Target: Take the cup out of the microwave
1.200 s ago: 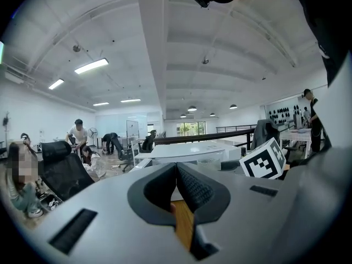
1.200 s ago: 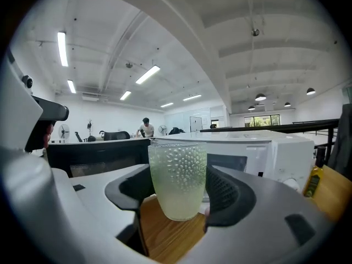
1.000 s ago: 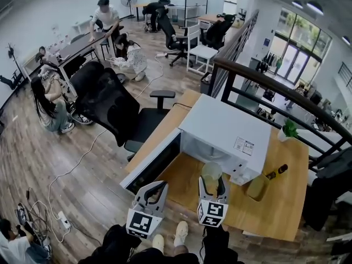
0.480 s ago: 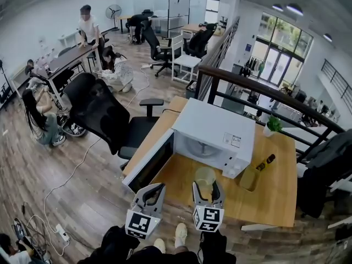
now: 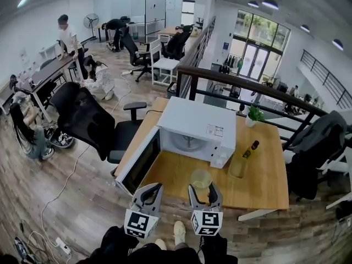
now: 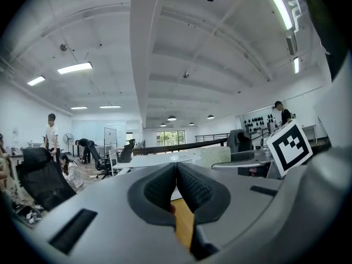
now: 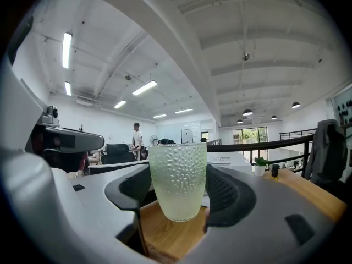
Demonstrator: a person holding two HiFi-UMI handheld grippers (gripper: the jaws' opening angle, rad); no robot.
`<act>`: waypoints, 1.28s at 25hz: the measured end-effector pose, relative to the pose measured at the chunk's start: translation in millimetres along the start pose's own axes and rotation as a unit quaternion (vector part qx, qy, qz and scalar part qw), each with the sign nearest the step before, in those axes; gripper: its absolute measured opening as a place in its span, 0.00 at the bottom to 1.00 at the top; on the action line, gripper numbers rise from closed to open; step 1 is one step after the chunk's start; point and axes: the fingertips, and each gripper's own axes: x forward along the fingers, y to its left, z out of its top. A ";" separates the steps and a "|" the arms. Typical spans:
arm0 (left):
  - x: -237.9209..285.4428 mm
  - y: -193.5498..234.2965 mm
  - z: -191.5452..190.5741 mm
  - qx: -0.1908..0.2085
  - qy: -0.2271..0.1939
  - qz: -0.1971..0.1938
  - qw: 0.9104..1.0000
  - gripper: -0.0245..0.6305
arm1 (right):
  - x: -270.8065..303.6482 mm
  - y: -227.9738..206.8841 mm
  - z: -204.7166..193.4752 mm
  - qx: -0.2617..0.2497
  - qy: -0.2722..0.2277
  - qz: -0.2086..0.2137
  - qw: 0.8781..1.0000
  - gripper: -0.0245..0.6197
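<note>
A pale green dimpled glass cup (image 7: pixel 177 180) hangs upright between the dark pads of my right gripper (image 7: pixel 179 194), which is shut on it. In the head view the cup (image 5: pixel 201 179) is out over the wooden table's (image 5: pixel 264 180) front part, clear of the white microwave (image 5: pixel 197 130). The microwave's door (image 5: pixel 137 159) stands swung open to the left. My left gripper (image 5: pixel 152 192) hovers beside the right one near the table's front edge; in the left gripper view its pads (image 6: pixel 193 187) meet with nothing between them.
A second greenish cup (image 5: pixel 238 166) and a dark bottle (image 5: pixel 250 148) stand right of the microwave, a small potted plant (image 5: pixel 254 114) at the far corner. A black office chair (image 5: pixel 88 120) stands left of the table, a dark railing (image 5: pixel 242 84) behind. Several people are in the far room.
Both grippers have drawn back from the microwave toward the table's front edge. The cup came along in the right gripper, now farther from the oven's opening.
</note>
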 end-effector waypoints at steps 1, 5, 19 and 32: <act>-0.9 -3.8 -1.0 0.000 0.000 -0.005 1.000 0.07 | -6.9 -1.7 -0.4 0.001 0.000 -0.005 1.000 0.55; -3.6 -17.9 -2.8 0.000 -0.005 -0.023 1.000 0.07 | -32.4 -8.0 -1.9 0.008 -0.003 -0.026 1.000 0.55; -2.5 -63.6 -10.4 0.008 0.011 -0.085 0.996 0.07 | -85.2 -24.3 -10.7 0.019 0.000 -0.072 0.997 0.55; -5.9 -52.1 -13.1 0.008 0.002 -0.071 0.997 0.07 | -80.3 -11.9 -7.3 0.017 -0.006 -0.053 0.998 0.55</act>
